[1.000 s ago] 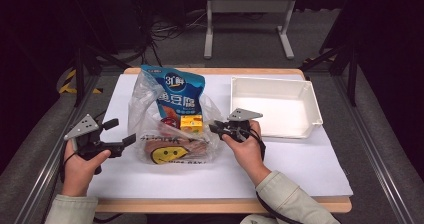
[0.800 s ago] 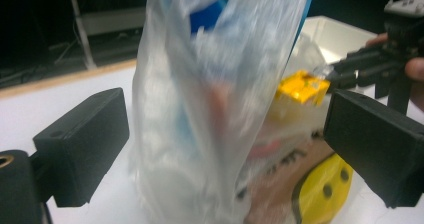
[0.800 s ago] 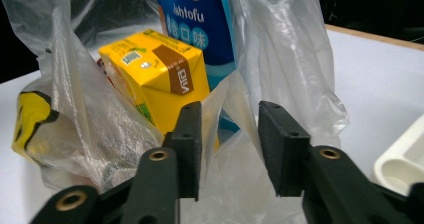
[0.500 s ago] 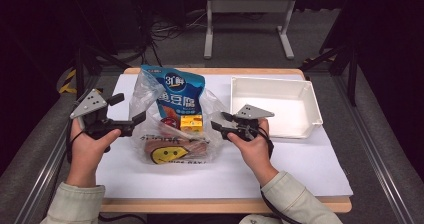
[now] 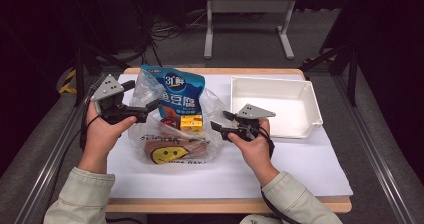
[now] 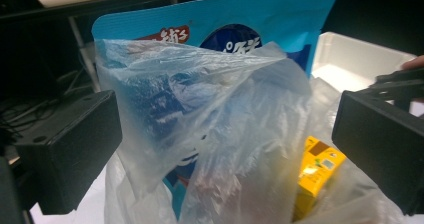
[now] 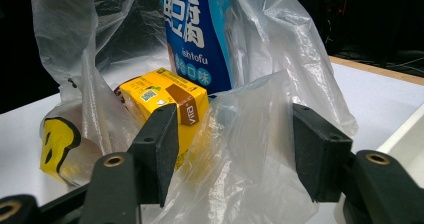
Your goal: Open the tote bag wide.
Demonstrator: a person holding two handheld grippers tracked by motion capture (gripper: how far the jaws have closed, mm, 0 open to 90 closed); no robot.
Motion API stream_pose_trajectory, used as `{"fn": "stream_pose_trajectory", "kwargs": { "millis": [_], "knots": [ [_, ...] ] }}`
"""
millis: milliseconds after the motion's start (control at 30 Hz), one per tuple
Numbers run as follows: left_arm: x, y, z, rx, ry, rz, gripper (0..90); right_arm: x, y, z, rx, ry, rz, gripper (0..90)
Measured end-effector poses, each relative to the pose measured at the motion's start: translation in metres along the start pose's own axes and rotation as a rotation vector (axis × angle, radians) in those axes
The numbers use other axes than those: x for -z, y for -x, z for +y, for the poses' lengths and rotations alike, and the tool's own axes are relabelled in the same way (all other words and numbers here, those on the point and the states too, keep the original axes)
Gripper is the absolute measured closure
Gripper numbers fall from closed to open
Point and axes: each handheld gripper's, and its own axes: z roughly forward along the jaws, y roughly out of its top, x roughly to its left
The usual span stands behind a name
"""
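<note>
A thin, clear plastic bag printed with a yellow smiley face (image 5: 172,144) lies on the white sheet covering the tabletop (image 5: 300,159), mouth turned up and away from the person, between the two hand-held tools. Inside it stand a tall blue foil snack pouch (image 5: 179,96) and a small yellow carton (image 5: 191,123), with a brownish packet lying flat beneath them. An empty white plastic tray (image 5: 305,96) sits to the right of the bag, probably where the contents are meant to go. The left gripper (image 5: 142,110) is raised at the bag's upper left edge, apparently placed to pull that side of the mouth open; in the left gripper view its jaws stand wide apart with a fold of film rising between them, the pads not pressing on it. The right gripper (image 5: 220,121) rests low at the bag's right side, seemingly to catch the opposite rim so the mouth can be spread. Its jaws have just been opening and now stand about half open; in the right gripper view a loose flap of film sits between them, with the yellow carton just behind the left jaw, nothing clamped.
</note>
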Motion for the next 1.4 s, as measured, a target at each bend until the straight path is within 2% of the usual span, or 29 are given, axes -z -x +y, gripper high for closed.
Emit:
{"fn": "stream_pose_trajectory", "kwargs": {
  "millis": [233, 300, 367, 433, 467, 500, 533, 633, 667, 733, 833, 1000, 1067, 1200, 1367, 1400],
  "knots": [
    [-0.013, -0.007, -0.002, 0.013, -0.036, 0.061, 0.3, -0.002, -0.002, -0.001, -0.001, -0.005, 0.012, 39.9],
    [-0.015, -0.012, -0.003, 0.019, -0.044, 0.094, 1.9, -0.001, -0.002, 0.0, 0.0, -0.003, 0.012, 39.9],
    [-0.015, -0.015, -0.004, 0.016, -0.05, 0.075, 12.9, -0.001, -0.002, 0.0, 0.002, -0.001, 0.013, 40.0],
    [-0.014, -0.018, -0.005, 0.005, -0.056, 0.068, 27.5, 0.0, -0.001, 0.001, 0.002, 0.001, 0.012, 40.0],
    [-0.014, -0.018, -0.005, 0.005, -0.056, 0.068, 38.6, 0.0, -0.001, 0.001, 0.002, 0.001, 0.012, 40.0],
    [-0.012, -0.019, -0.006, -0.003, -0.056, 0.068, 38.6, 0.0, -0.001, 0.001, 0.001, 0.001, 0.011, 40.3],
    [-0.011, -0.019, -0.006, 0.003, -0.055, 0.068, 47.5, 0.0, -0.001, 0.001, 0.003, 0.0, 0.009, 40.4],
    [-0.006, -0.023, -0.007, -0.003, -0.059, 0.116, 77.7, -0.001, -0.001, 0.001, 0.006, -0.002, 0.012, 40.7],
    [-0.005, -0.024, -0.008, 0.0, -0.058, 0.133, 77.7, -0.001, -0.001, 0.001, 0.006, -0.002, 0.012, 40.7],
    [-0.003, -0.027, -0.009, 0.009, -0.051, 0.158, 84.2, -0.001, -0.002, 0.001, 0.009, -0.003, 0.015, 40.8],
    [-0.002, -0.031, -0.01, 0.014, -0.043, 0.175, 88.6, -0.002, -0.002, 0.001, 0.014, -0.002, 0.016, 41.3],
    [-0.003, -0.035, -0.016, 0.011, -0.071, 0.187, 89.4, -0.004, -0.001, 0.001, 0.014, -0.003, 0.014, 42.2],
    [-0.003, -0.035, -0.021, 0.01, -0.085, 0.179, 89.5, -0.004, 0.0, 0.0, 0.017, -0.007, 0.009, 44.0],
    [-0.002, -0.037, -0.036, 0.011, -0.121, 0.135, 89.5, -0.007, 0.002, -0.004, 0.047, -0.047, 0.001, 50.7],
    [0.0, -0.04, -0.053, 0.025, -0.167, 0.113, 89.5, -0.011, 0.006, -0.012, 0.034, -0.088, -0.001, 60.5],
    [0.0, -0.041, -0.058, 0.031, -0.176, 0.111, 89.5, -0.011, 0.006, -0.013, 0.038, -0.101, 0.0, 65.4]
  ]
}}
